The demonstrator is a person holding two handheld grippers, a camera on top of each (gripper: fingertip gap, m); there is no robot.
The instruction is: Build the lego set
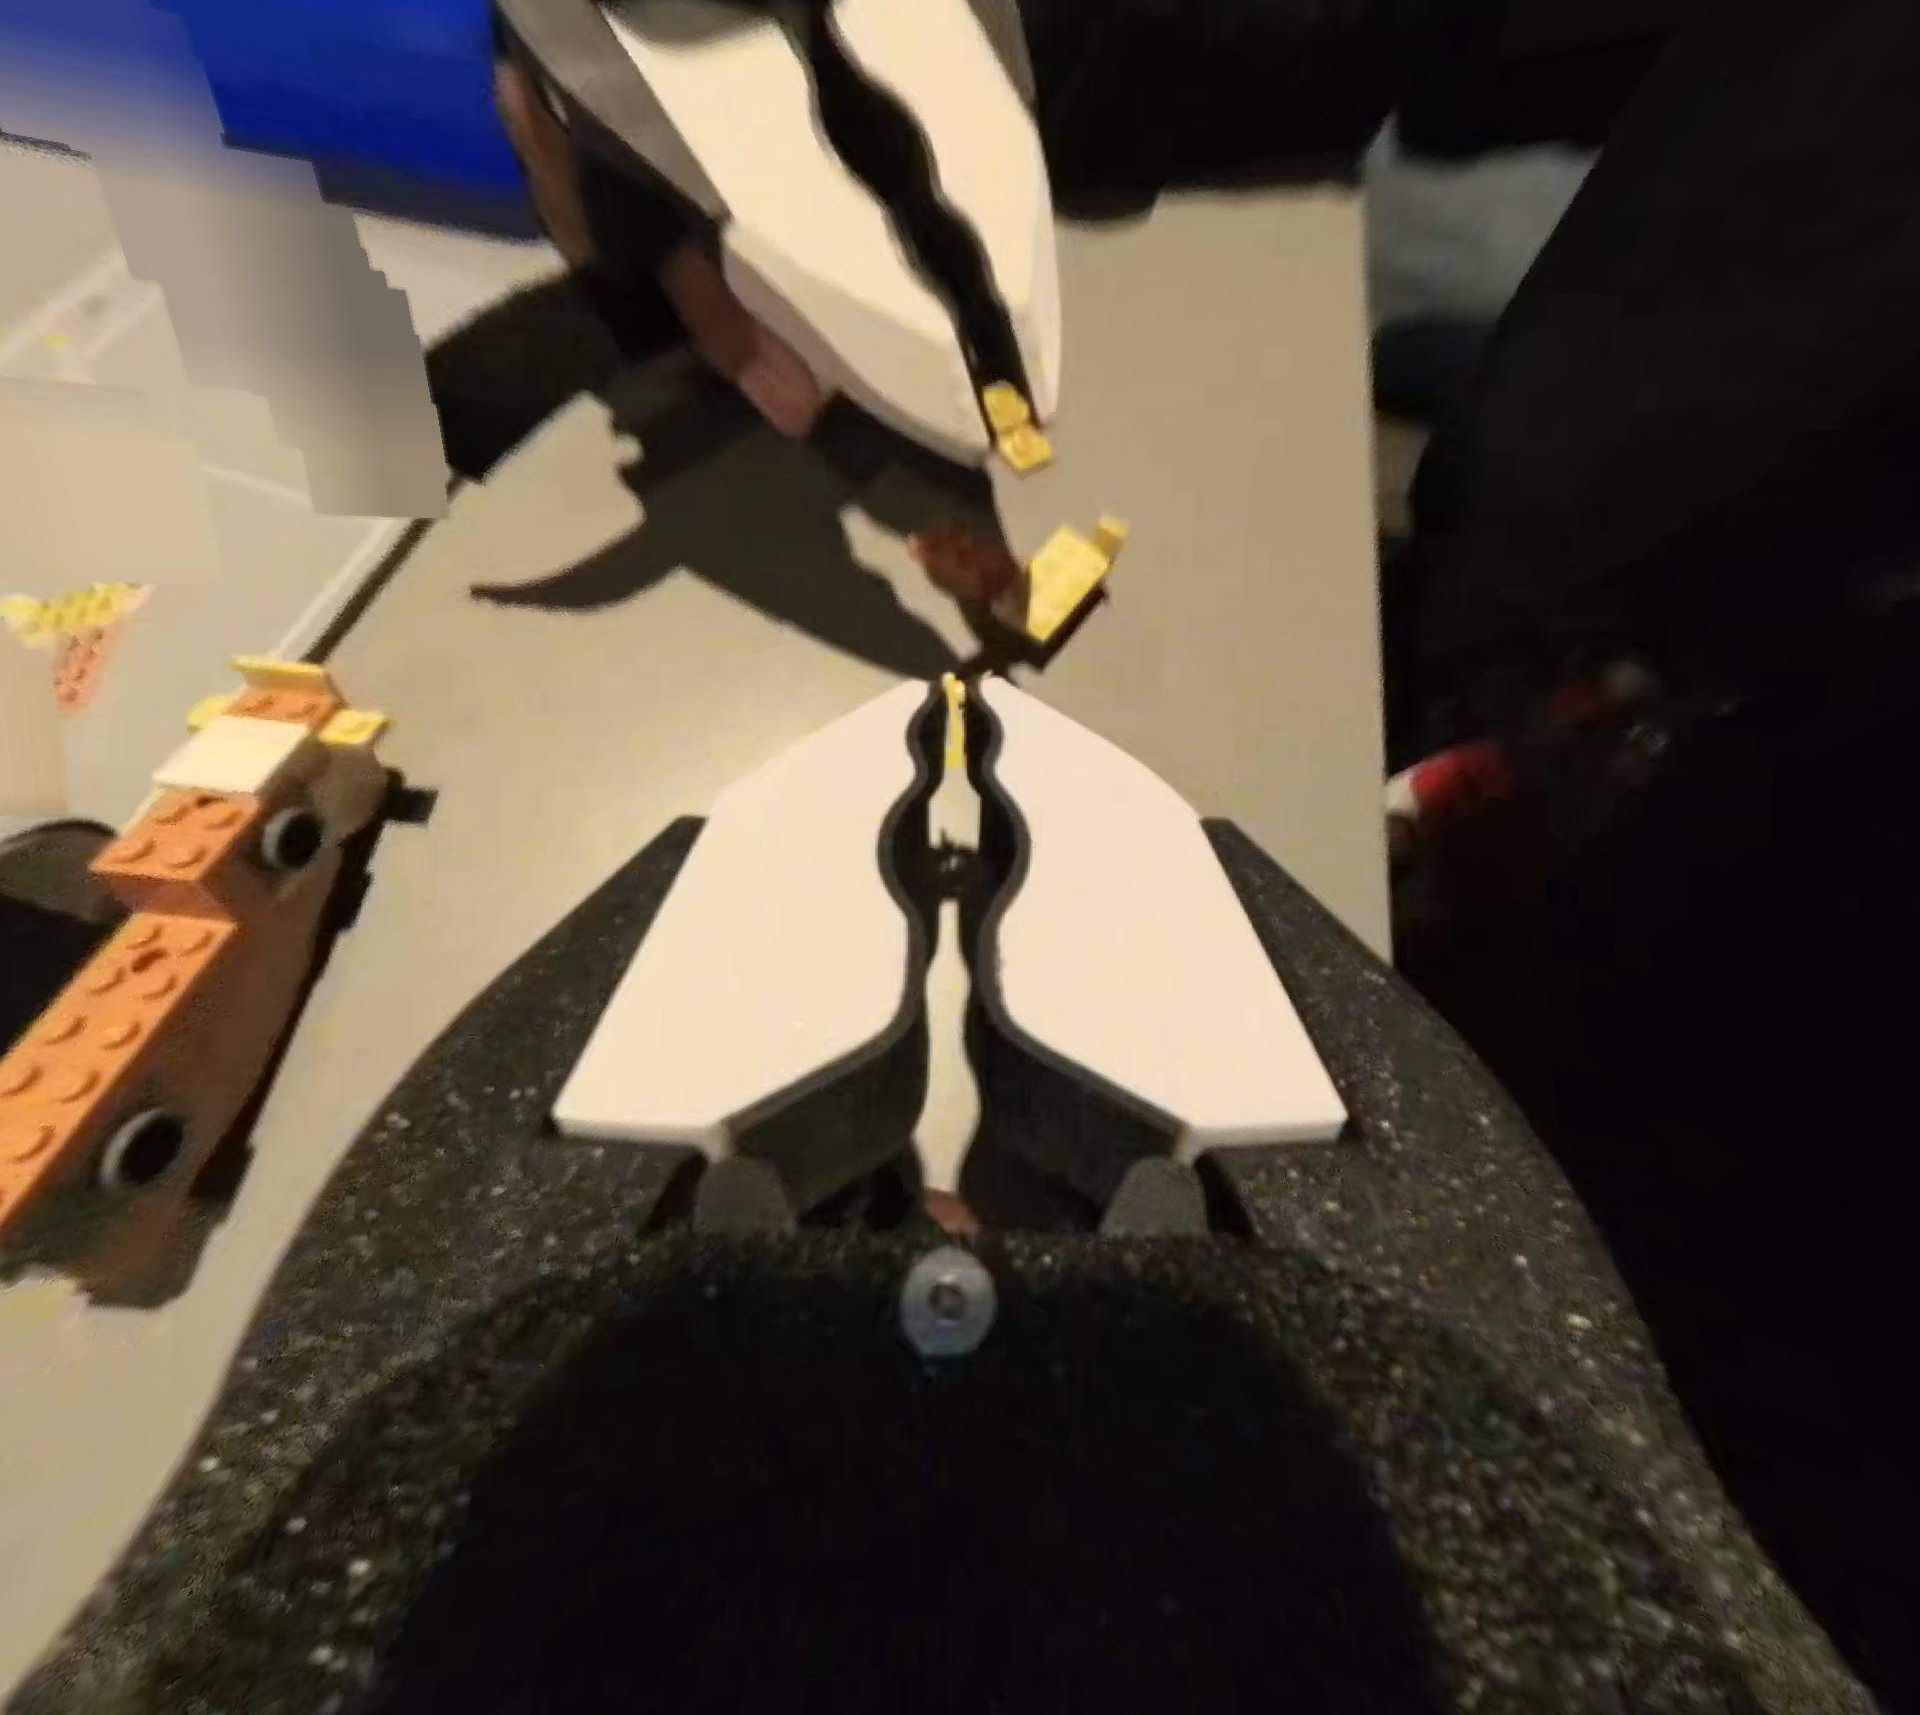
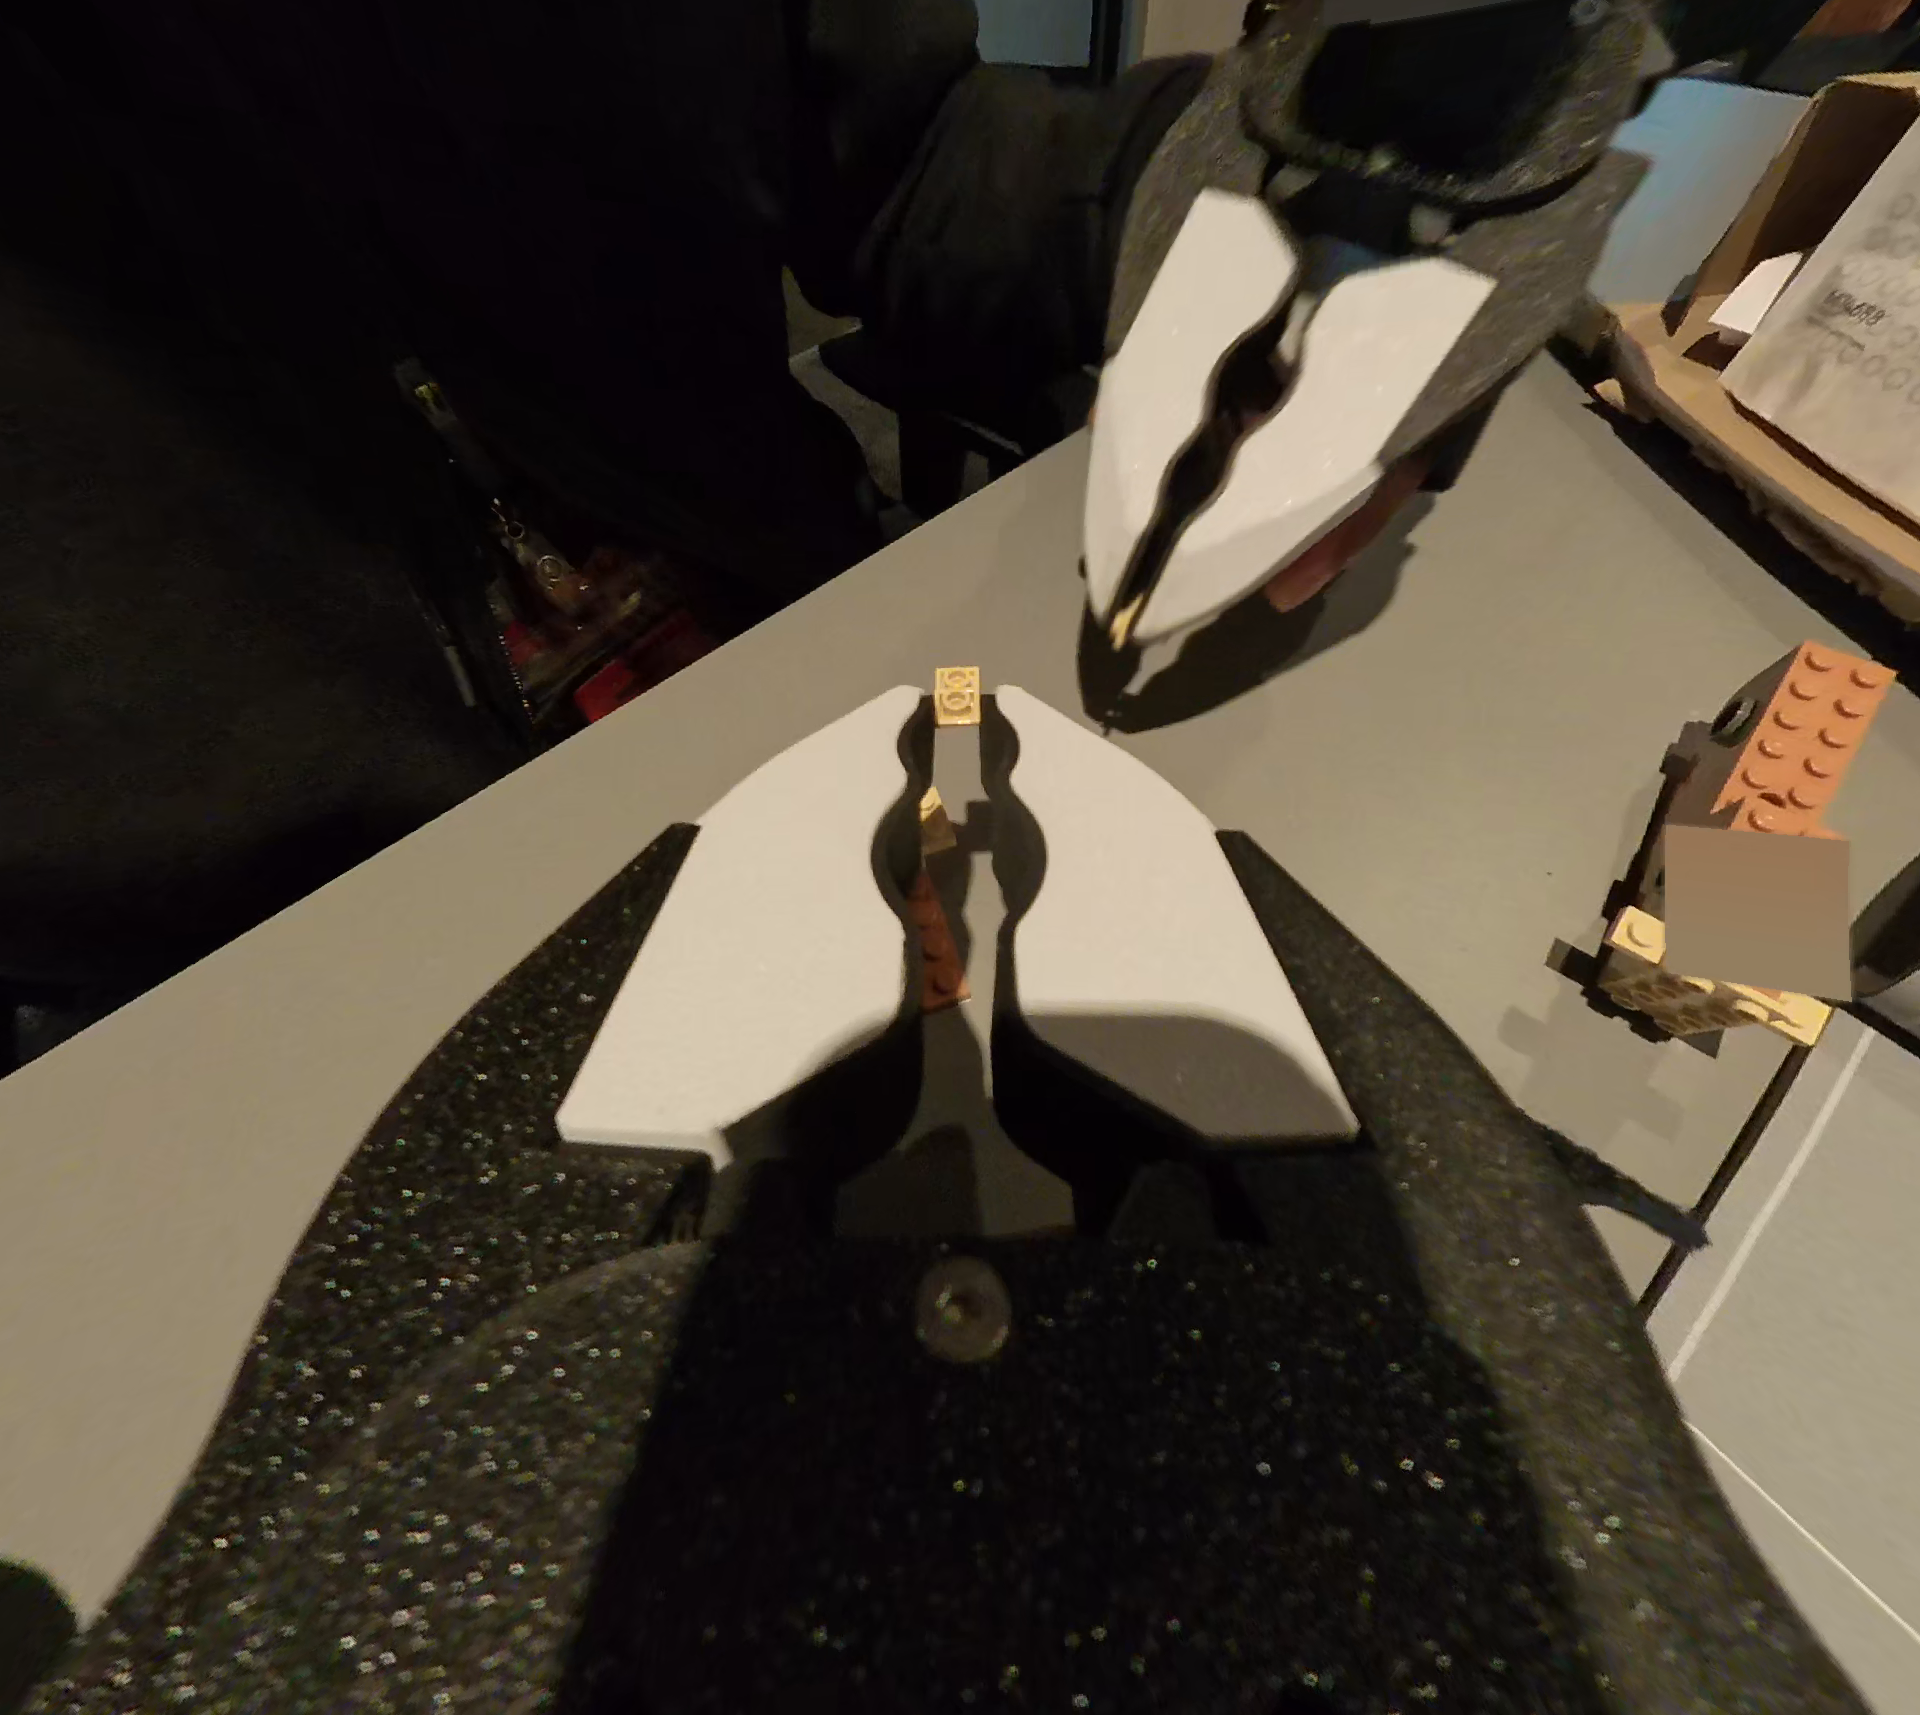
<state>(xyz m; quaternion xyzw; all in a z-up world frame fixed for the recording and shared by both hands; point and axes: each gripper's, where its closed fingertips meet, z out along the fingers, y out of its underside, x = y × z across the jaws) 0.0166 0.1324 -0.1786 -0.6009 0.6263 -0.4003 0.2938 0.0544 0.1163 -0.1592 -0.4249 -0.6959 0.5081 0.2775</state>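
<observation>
Right hand-held gripper (image 2: 958,709) pinching gold plate (image 2: 956,695), left hand-held gripper (image 1: 954,699) seemingly pinching yellow-brown piece (image 1: 1049,595)

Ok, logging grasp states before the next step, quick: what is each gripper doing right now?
Left gripper: shut on a thin yellow piece.
Right gripper: shut on a small gold plate.

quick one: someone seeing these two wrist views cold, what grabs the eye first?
Probably the two white-fingered grippers meeting tip to tip over the grey table: the right gripper pinches a small gold plate, and the left gripper grips a thin yellow piece. Next, the orange brick build lying on the table to the left gripper's left.
</observation>
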